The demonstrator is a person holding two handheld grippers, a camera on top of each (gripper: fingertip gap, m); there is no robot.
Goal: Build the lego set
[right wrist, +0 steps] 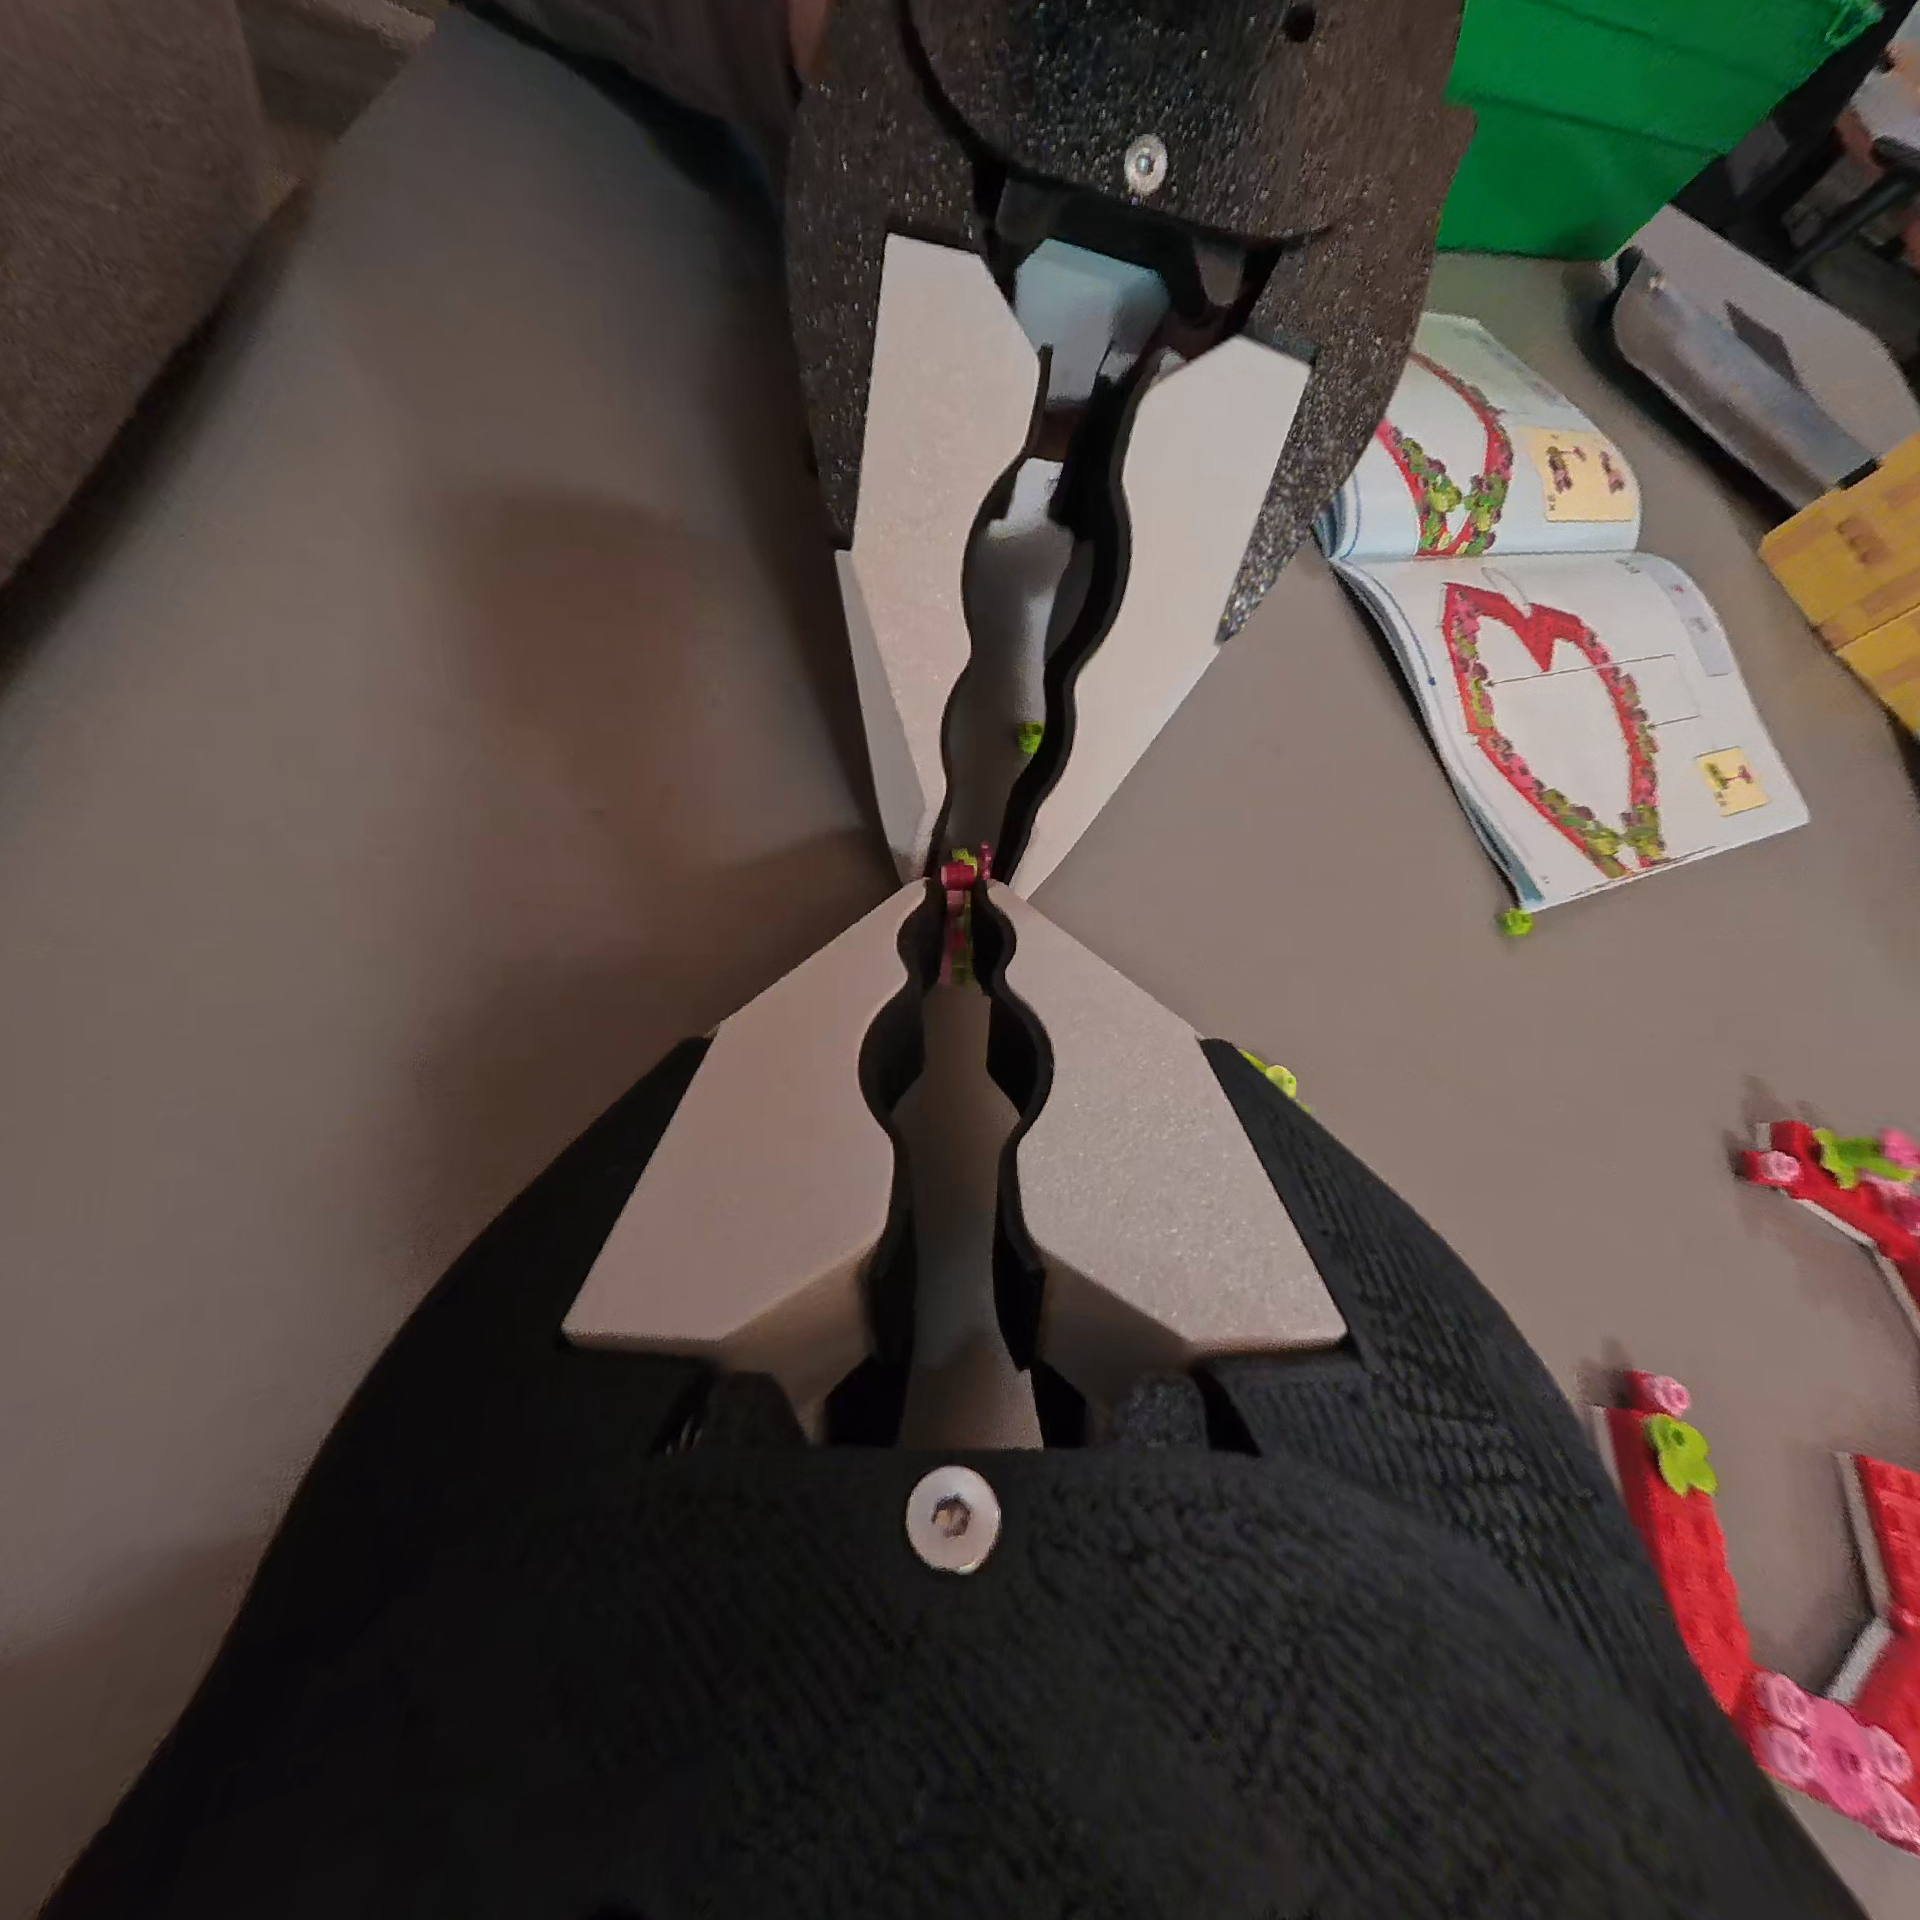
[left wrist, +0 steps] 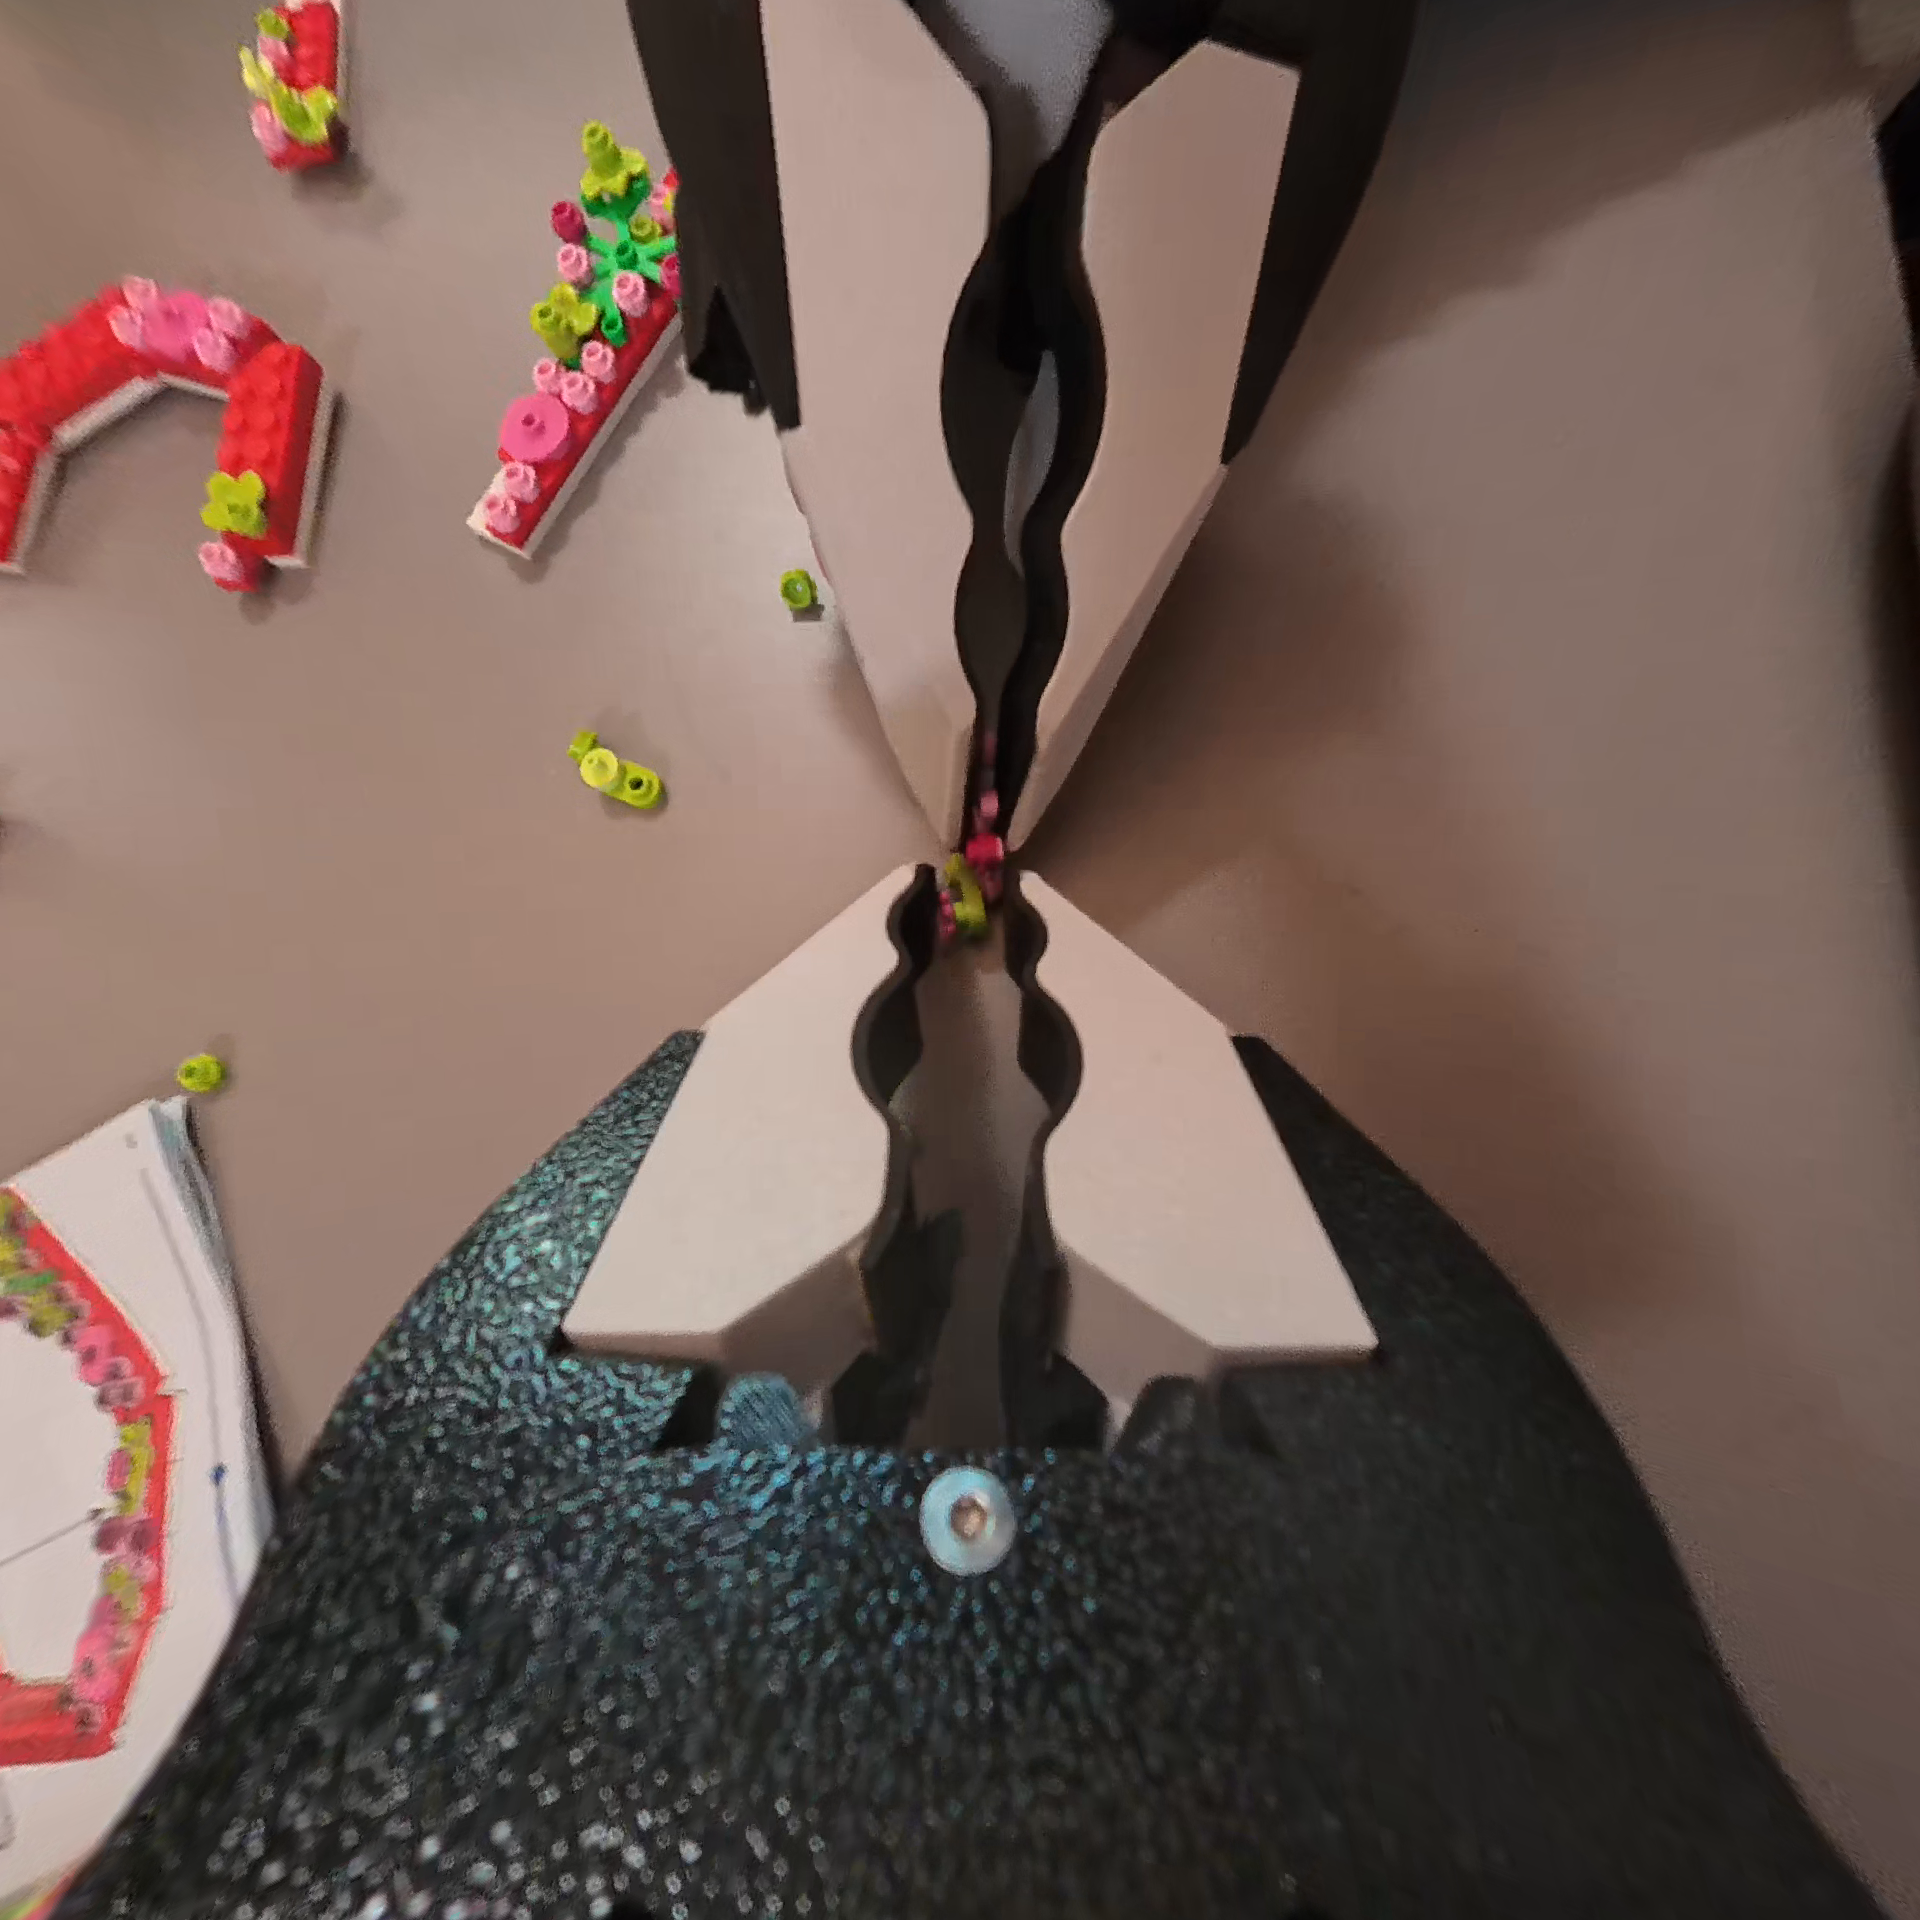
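We hold the two tools tip to tip above the desk (left wrist: 1455,727), because the pieces are too small to press together any other way: each tool carries one part and the other gives the counter-force. The left tool (left wrist: 961,899) is clamped on a small lime flower piece (left wrist: 966,896), with a bit of dark pink beside it, and the right tool (right wrist: 961,925) is closed on a dark pink flower piece (right wrist: 956,878) that meets the lime one right at the tips. We judge the step to be joining these two tiny flowers into one stack before it goes onto the set. The joined stack is short, and its long axis seems to run along the line of the two tools, from near to far in both views; blur keeps us from telling which end carries the studs. Off to the left in the left wrist view lie the red heart sections (left wrist: 125,416) with pink and lime flowers, a straight decorated strip (left wrist: 592,353), and loose lime pieces (left wrist: 615,774) on the desk. The open instruction booklet (right wrist: 1579,717) lies to the right in the right wrist view, kept within sight for reference, we suppose.
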